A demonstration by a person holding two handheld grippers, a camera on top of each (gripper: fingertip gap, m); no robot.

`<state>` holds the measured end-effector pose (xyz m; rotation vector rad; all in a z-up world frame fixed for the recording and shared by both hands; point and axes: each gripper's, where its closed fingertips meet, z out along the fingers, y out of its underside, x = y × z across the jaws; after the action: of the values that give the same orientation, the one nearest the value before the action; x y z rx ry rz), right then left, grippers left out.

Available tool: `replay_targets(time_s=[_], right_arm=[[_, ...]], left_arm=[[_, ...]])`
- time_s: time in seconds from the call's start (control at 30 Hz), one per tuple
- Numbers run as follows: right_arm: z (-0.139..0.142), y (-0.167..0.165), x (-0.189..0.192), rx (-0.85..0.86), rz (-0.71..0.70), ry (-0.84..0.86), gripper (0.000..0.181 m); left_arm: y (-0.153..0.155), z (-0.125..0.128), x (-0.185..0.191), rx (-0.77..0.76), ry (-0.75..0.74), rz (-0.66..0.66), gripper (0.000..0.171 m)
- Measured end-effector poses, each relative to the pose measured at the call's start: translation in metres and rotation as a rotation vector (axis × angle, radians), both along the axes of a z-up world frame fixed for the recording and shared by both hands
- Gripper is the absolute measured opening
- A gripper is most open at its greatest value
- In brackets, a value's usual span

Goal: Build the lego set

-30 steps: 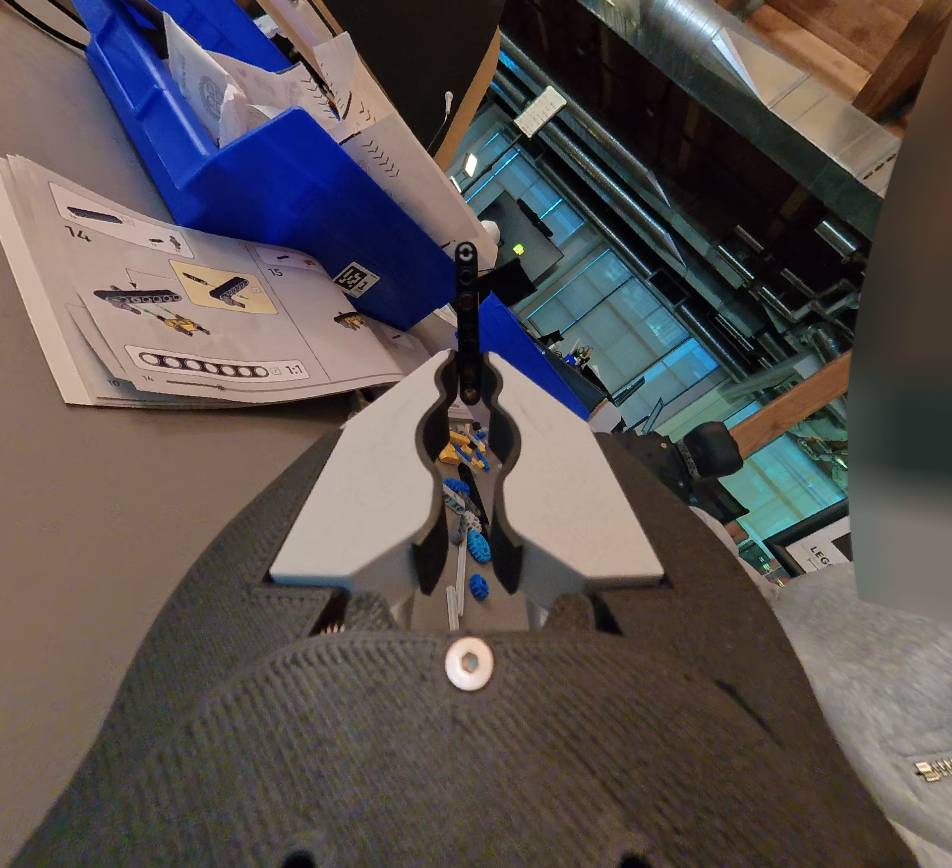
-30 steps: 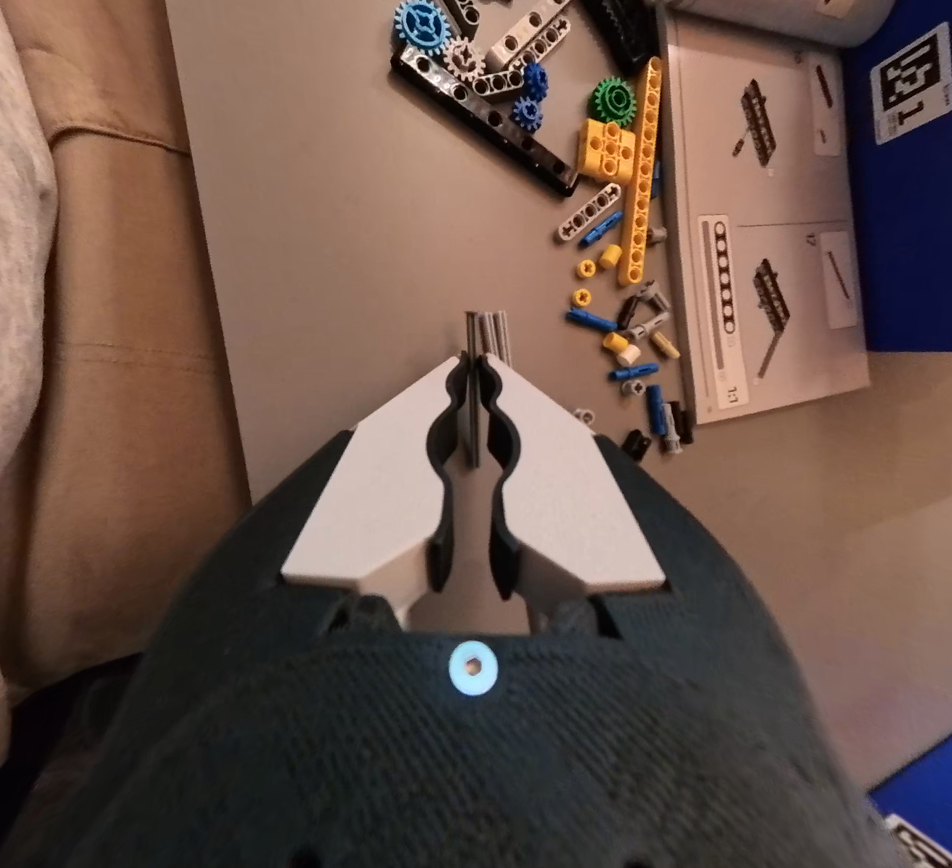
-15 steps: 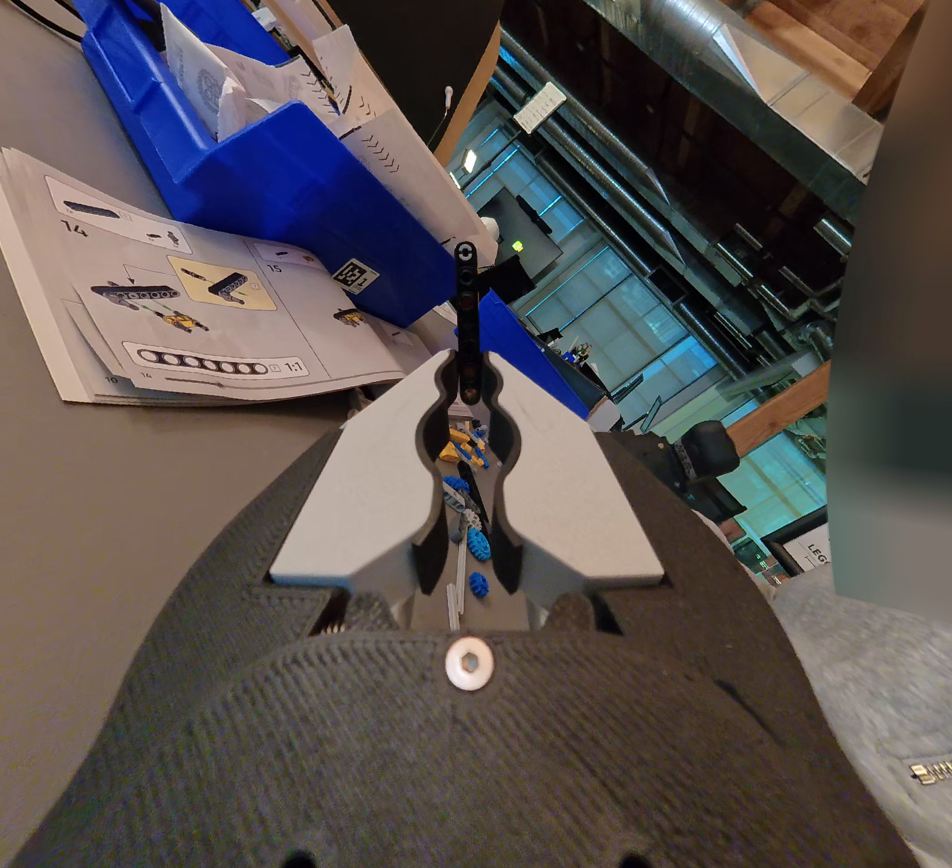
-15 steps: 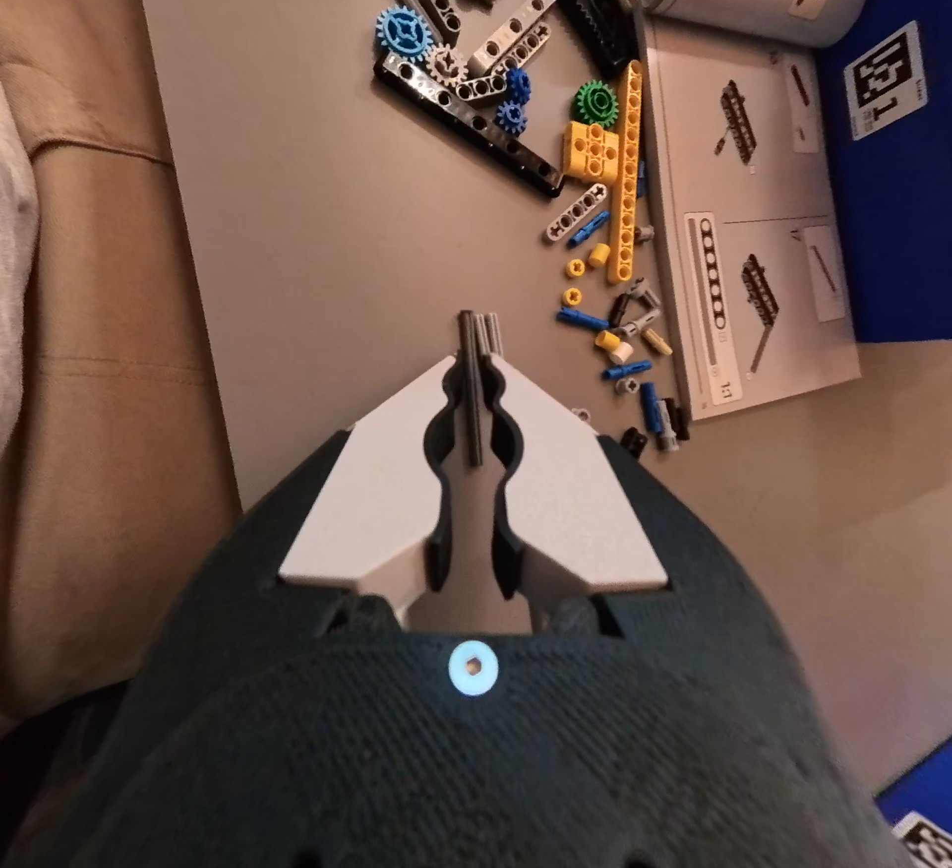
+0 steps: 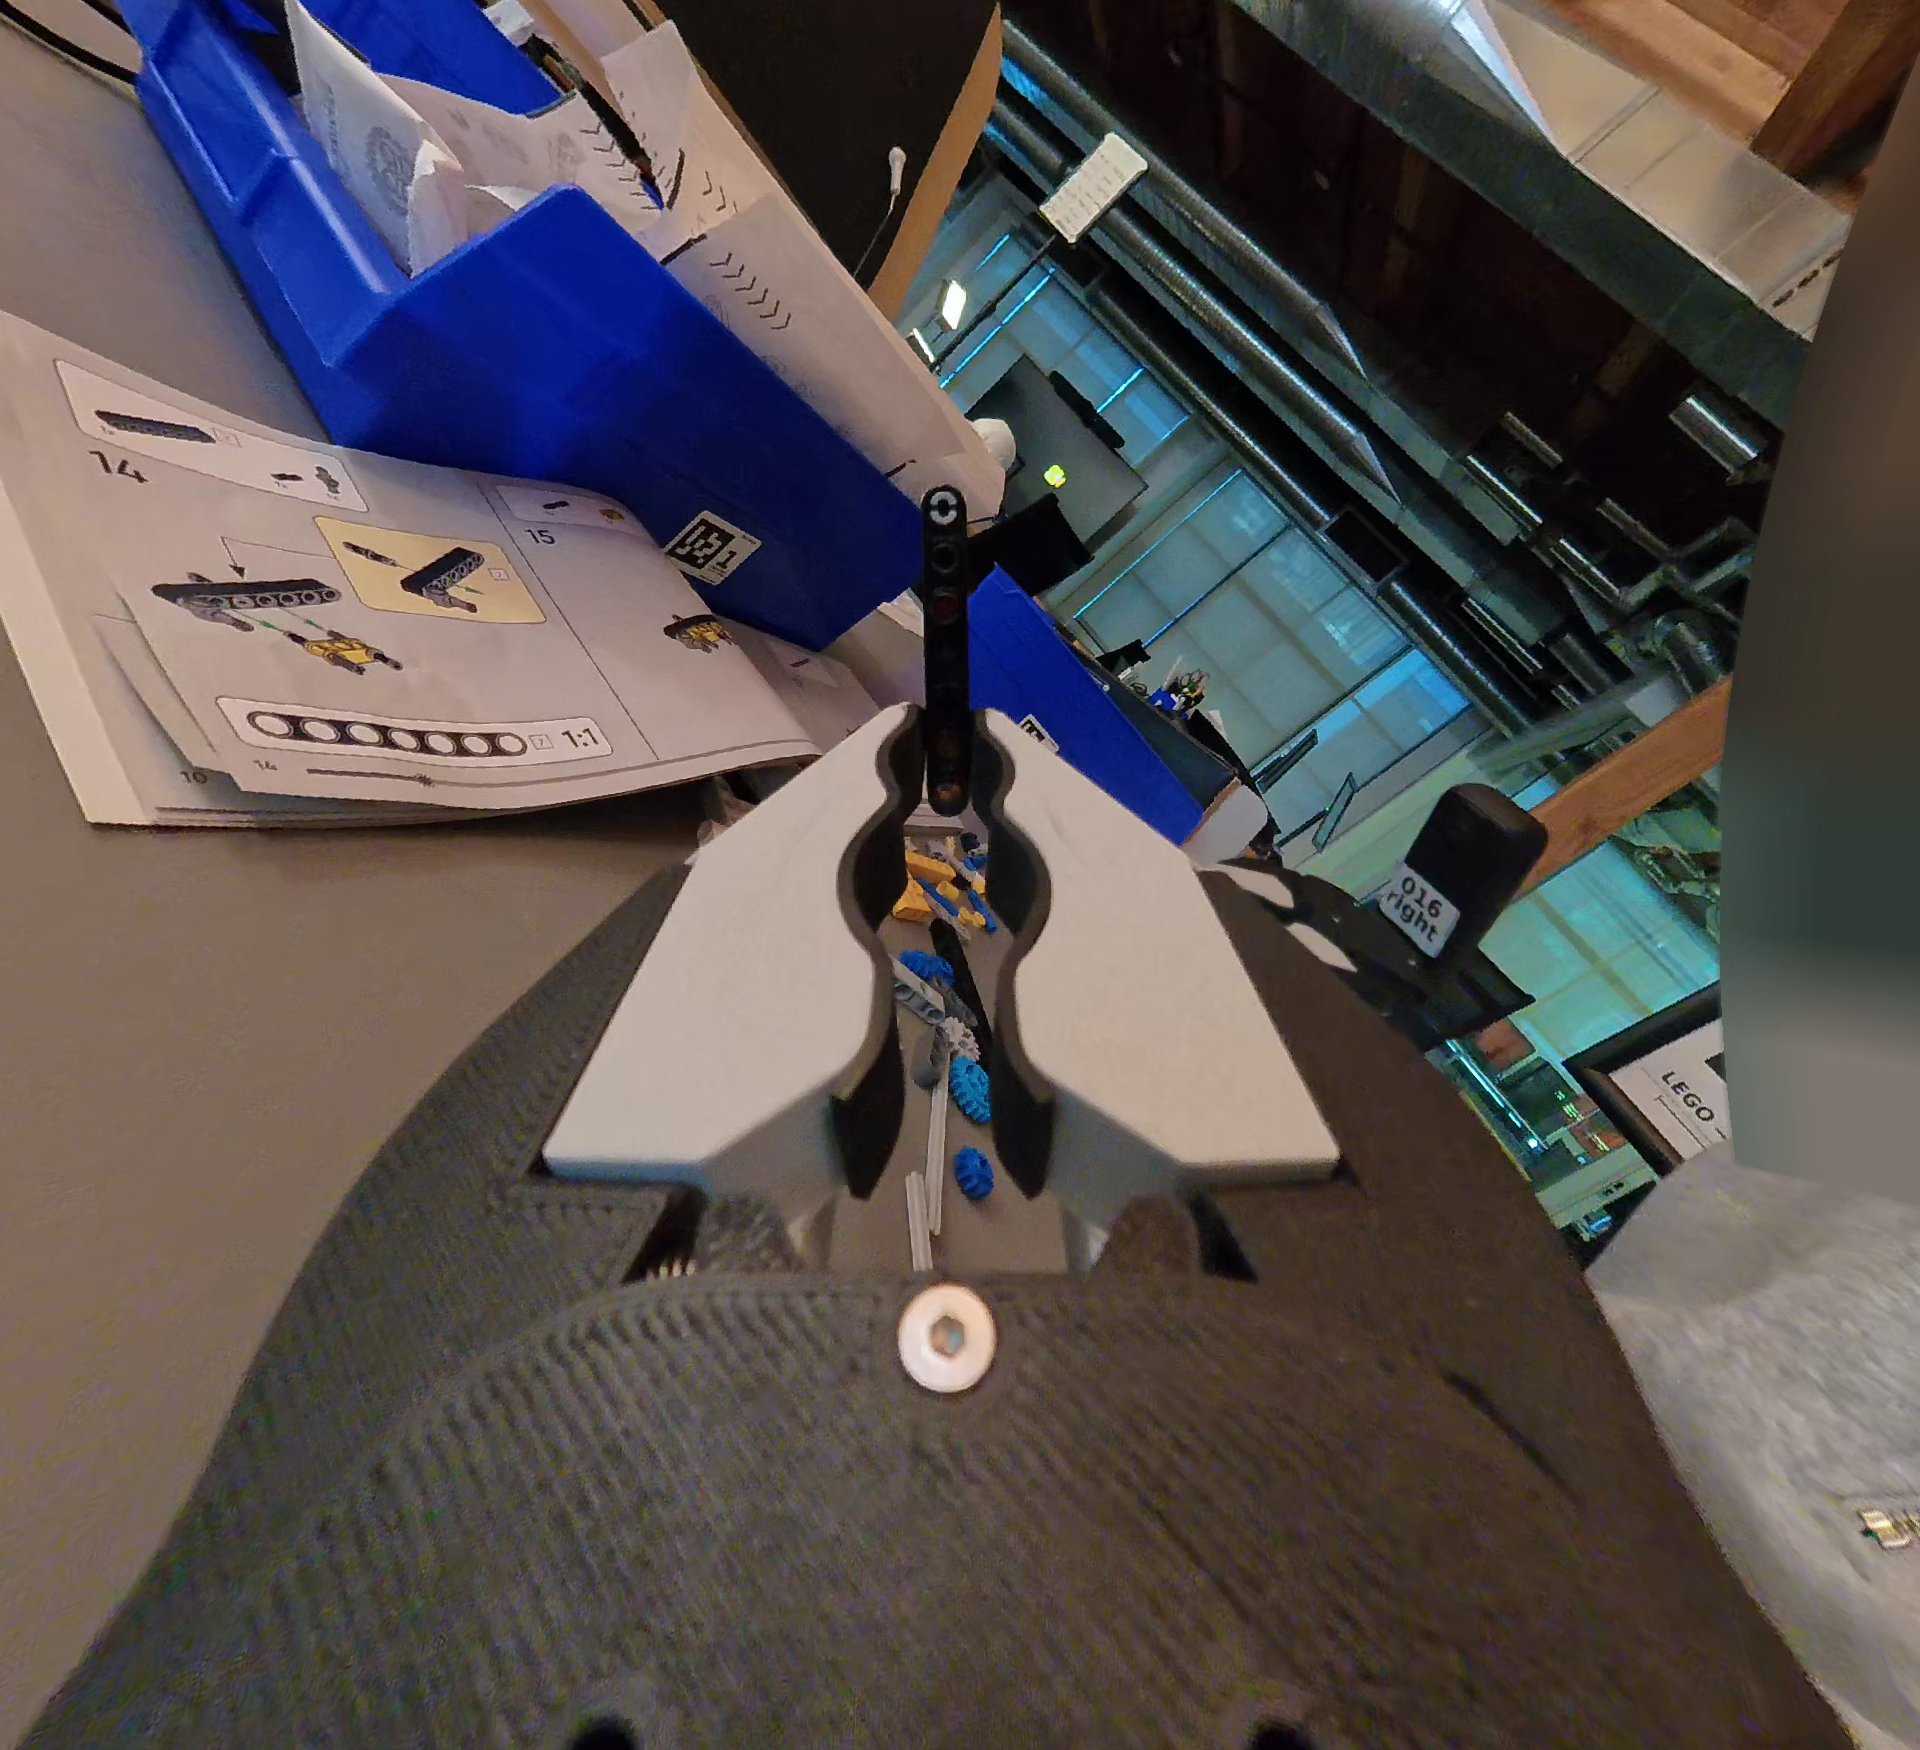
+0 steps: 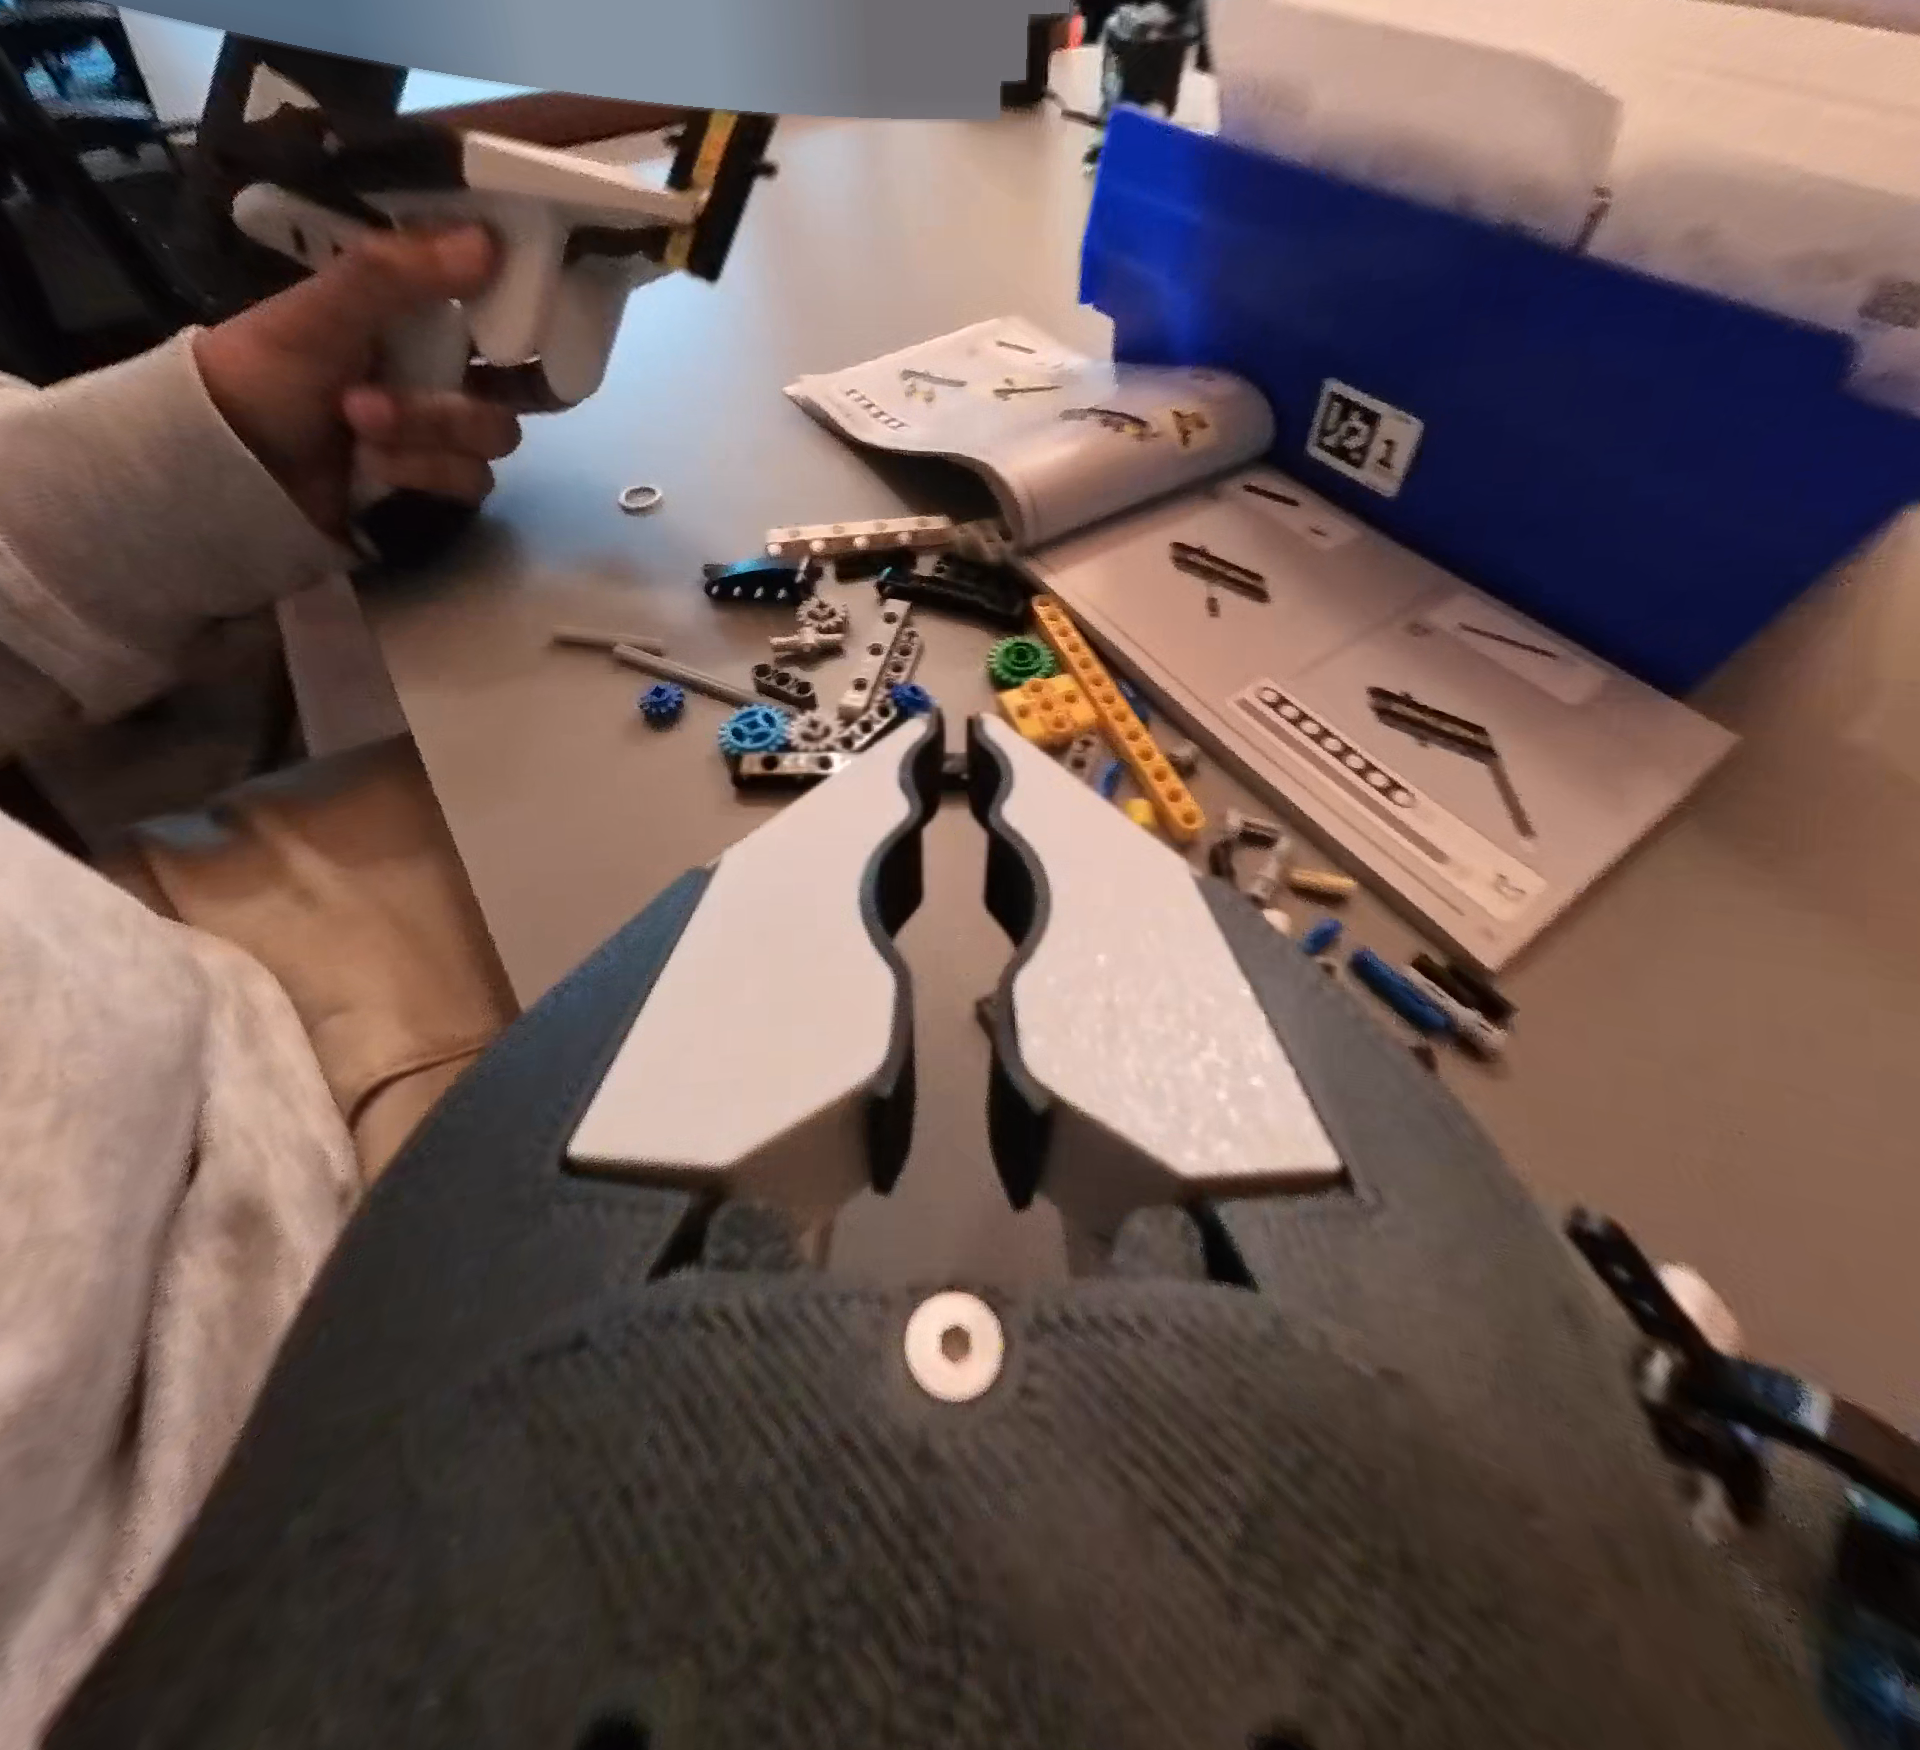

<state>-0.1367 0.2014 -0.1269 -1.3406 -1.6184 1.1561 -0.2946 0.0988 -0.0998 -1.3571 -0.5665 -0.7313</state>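
We hold a thin black beam (image 5: 943,620) upright in the left tool (image 5: 945,744), its tips closed tight on the beam's lower end so that most of its holes stand clear above them. In the right wrist view this same tool sits raised above the surface (image 6: 582,827), gripped by a hand (image 6: 343,391) off to the left.

The right tool (image 6: 954,750) hovers over the loose pile of parts: its tips stand slightly apart, and something small and dark shows in the gap, but we cannot tell whether it is gripped or merely lies behind. Just beside the tips are a blue gear (image 6: 750,730), a grey beam (image 6: 883,661), a green gear (image 6: 1016,661) and a long yellow beam (image 6: 1117,729) with a yellow block (image 6: 1049,703) against it. Grey rods (image 6: 665,656) lie a little apart to the left. The open booklet (image 6: 1382,724) rests against a blue bin (image 6: 1538,412).

We judge the build to be early, with most parts still scattered. The step in hand looks like fetching the next piece for the black beam. That calls for a firm pinch on one small part without dragging its neighbours, then lining it up with a hole in the beam.
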Motion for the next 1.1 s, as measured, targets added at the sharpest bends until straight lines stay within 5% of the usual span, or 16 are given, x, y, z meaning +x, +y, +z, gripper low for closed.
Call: replay_targets(time_s=[0.2, 0.47, 1.1], right_arm=[[-0.015, -0.021, -0.015, 0.173, 0.068, -0.101, 0.003], [0.005, -0.040, -0.035, -0.068, 0.103, -0.051, 0.007], [0.003, 0.014, -0.034, -0.118, -0.098, -0.084, 0.009]], left_arm=[[-0.004, 0.005, 0.000, 0.023, -0.008, -0.003, 0.007], [-0.006, 0.004, -0.003, 0.022, -0.014, 0.003, 0.007], [-0.007, 0.003, -0.007, 0.035, -0.048, 0.005, 0.007]])
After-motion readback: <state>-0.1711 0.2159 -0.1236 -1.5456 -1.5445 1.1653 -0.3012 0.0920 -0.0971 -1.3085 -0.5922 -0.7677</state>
